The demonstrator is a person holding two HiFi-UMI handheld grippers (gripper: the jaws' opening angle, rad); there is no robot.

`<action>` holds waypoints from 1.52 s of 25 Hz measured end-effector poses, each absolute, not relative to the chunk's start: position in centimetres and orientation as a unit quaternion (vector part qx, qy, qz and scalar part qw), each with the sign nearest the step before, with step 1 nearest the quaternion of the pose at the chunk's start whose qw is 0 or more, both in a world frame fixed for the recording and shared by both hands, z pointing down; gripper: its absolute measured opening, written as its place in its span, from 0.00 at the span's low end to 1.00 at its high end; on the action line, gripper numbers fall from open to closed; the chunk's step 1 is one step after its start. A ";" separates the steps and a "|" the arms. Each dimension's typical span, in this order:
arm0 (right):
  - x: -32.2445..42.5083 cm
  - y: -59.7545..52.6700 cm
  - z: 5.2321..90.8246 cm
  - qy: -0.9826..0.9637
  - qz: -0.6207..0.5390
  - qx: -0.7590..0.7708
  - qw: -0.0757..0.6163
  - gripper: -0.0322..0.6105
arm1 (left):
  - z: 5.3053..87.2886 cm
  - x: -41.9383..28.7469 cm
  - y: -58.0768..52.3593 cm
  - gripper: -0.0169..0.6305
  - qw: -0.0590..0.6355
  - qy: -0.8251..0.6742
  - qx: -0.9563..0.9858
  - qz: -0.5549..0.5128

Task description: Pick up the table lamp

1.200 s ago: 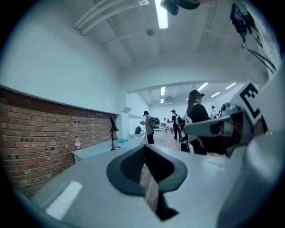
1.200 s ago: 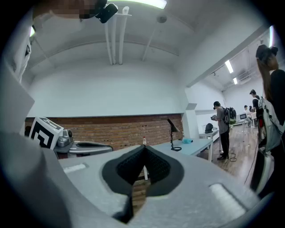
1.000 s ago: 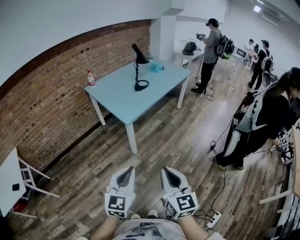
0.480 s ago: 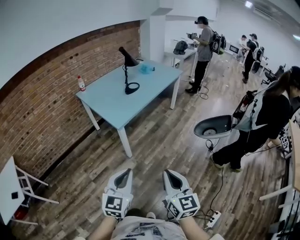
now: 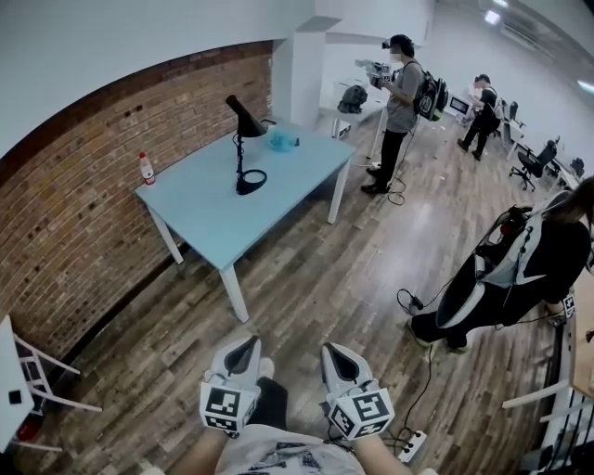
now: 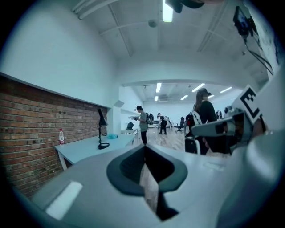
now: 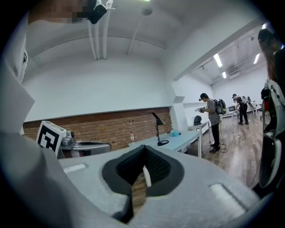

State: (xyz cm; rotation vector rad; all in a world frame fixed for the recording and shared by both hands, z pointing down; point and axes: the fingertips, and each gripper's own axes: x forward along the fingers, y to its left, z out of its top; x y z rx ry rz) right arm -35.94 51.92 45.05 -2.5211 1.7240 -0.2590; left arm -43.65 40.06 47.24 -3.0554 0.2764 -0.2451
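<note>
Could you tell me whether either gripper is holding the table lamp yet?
No, the table lamp stands on the blue table, well away from the left gripper and right gripper, both shut on nothing.

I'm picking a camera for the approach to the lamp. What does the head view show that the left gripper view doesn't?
Only the head view: the wooden floor leading up to the table, and a power strip near the person's feet.
Only the left gripper view: the ceiling lights, and a close look along the left tool's jaws, which are shut with nothing between them.
Both: the lamp and bottle on the table by the brick wall, well away from the tools, plus the right tool.
</note>
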 end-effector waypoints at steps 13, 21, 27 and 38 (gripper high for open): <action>-20.6 35.6 46.2 0.550 -0.091 -0.830 0.025 0.05 | 47.9 -28.1 23.8 0.01 0.038 0.080 -0.992 -0.085; -12.3 22.2 45.5 0.566 -0.093 -0.819 0.024 0.05 | 47.2 -19.6 12.5 0.01 0.041 0.080 -0.992 -0.094; -8.7 16.4 44.5 0.576 -0.095 -0.812 0.024 0.05 | 47.0 -15.8 6.1 0.01 0.036 0.092 -0.991 -0.094; -3.3 8.0 43.6 0.621 -0.091 -0.778 0.014 0.05 | 46.6 -11.5 -0.4 0.01 0.019 0.141 -0.986 -0.085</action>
